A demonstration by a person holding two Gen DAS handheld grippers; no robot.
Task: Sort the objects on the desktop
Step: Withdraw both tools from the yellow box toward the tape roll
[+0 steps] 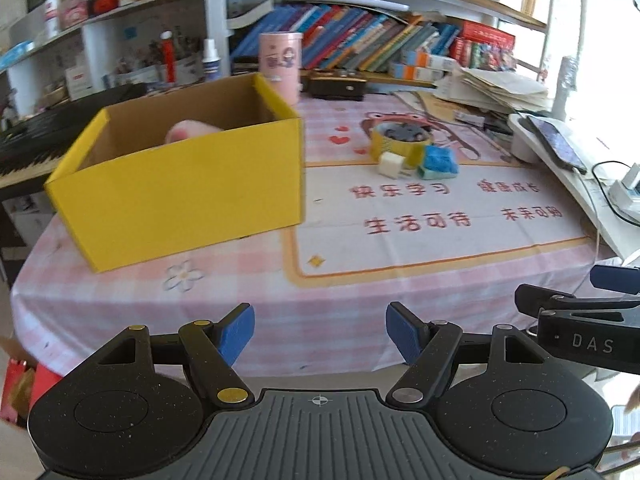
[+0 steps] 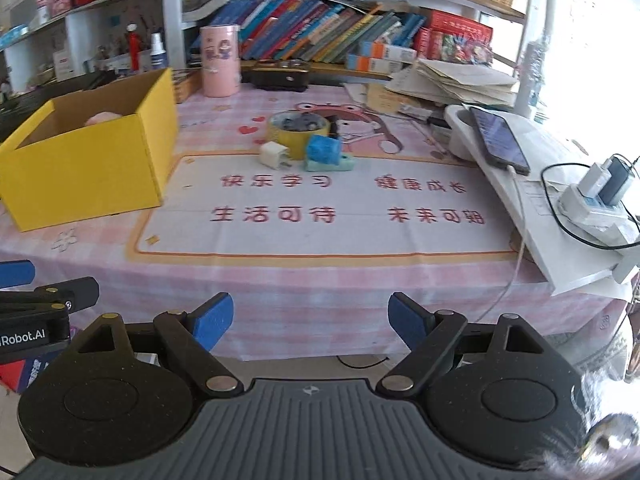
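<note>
An open yellow box (image 1: 180,192) (image 2: 80,160) stands on the left of the desk, with a pink soft thing (image 1: 188,130) (image 2: 102,118) inside it. Mid-desk lies a cluster: a yellow tape roll (image 1: 394,140) (image 2: 292,132) with dark small parts in its middle, a white charger plug (image 1: 390,165) (image 2: 273,155), and a blue-and-green block (image 1: 438,162) (image 2: 326,154). My left gripper (image 1: 320,332) hangs open and empty before the desk's front edge. My right gripper (image 2: 310,322) is also open and empty, to the right of the left one.
A pink cylinder (image 2: 220,60) and a dark case (image 2: 280,74) stand at the back below a shelf of books (image 2: 320,32). A paper stack (image 2: 452,80), a phone (image 2: 498,140) on a white stand and a power strip (image 2: 596,200) with cables crowd the right side.
</note>
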